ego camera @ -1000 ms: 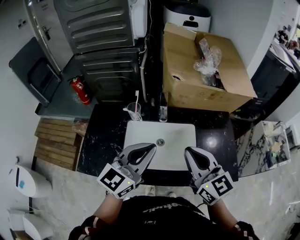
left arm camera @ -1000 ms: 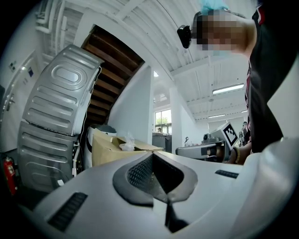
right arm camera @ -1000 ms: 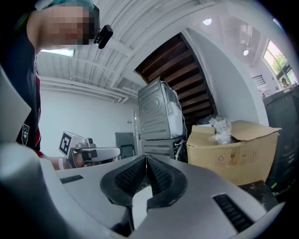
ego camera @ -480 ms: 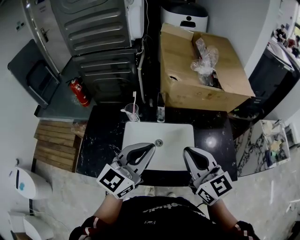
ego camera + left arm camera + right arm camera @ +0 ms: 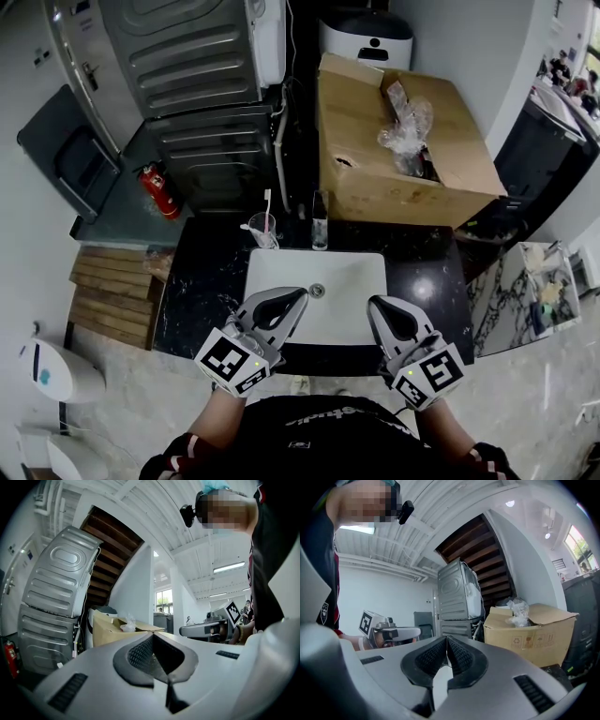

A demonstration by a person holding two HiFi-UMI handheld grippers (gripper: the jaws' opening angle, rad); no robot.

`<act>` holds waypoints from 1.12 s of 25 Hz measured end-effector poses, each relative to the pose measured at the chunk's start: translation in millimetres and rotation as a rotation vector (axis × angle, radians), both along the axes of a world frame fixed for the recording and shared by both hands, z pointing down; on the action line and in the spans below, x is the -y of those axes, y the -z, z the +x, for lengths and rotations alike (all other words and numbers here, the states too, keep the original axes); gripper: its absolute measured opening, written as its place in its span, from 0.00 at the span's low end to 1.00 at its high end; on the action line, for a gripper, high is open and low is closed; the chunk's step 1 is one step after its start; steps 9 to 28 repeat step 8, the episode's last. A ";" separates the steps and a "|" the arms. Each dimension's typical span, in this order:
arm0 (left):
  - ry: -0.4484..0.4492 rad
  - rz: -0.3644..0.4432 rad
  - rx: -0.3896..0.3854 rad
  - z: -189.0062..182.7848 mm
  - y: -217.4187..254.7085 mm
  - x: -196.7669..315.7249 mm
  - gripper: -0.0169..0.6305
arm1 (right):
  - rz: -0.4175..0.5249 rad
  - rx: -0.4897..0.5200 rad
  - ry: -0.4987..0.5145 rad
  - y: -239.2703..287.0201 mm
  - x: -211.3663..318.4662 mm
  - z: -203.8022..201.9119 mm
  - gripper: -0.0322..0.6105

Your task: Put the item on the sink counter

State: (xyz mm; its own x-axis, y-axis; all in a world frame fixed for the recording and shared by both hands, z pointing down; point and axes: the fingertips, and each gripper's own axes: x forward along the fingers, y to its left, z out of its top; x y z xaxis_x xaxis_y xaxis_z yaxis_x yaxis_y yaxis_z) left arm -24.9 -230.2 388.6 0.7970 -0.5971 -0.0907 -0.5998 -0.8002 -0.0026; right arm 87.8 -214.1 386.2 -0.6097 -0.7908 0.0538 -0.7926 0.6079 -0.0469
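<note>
Black sink counter [image 5: 202, 281] with white basin [image 5: 342, 274] lay below us. We held left gripper [image 5: 300, 294] and right gripper [image 5: 374, 306] level at basin's front edge, both sets of jaws pressed together, nothing between them. We judged item to be plastic-wrapped bundle [image 5: 405, 127] in cardboard box [image 5: 375, 183], ahead and rightward, nearer right gripper. Cup [image 5: 262, 228] crowded back left; counter right of basin lay bare.

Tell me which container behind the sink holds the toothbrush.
The clear cup at the basin's back-left corner; the slim bottle to its right has nothing sticking out.
</note>
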 end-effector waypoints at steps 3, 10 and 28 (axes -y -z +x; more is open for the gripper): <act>0.004 -0.010 0.008 0.1 -3.1 0.6 0.05 | 0.001 0.006 0.003 1.1 -1.7 0.4 0.11; 0.012 -0.023 0.004 -1.1 -3.3 2.0 0.05 | 0.010 0.001 0.010 4.4 -3.1 -0.6 0.11; 0.012 -0.023 0.004 -1.1 -3.3 2.0 0.05 | 0.010 0.001 0.010 4.4 -3.1 -0.6 0.11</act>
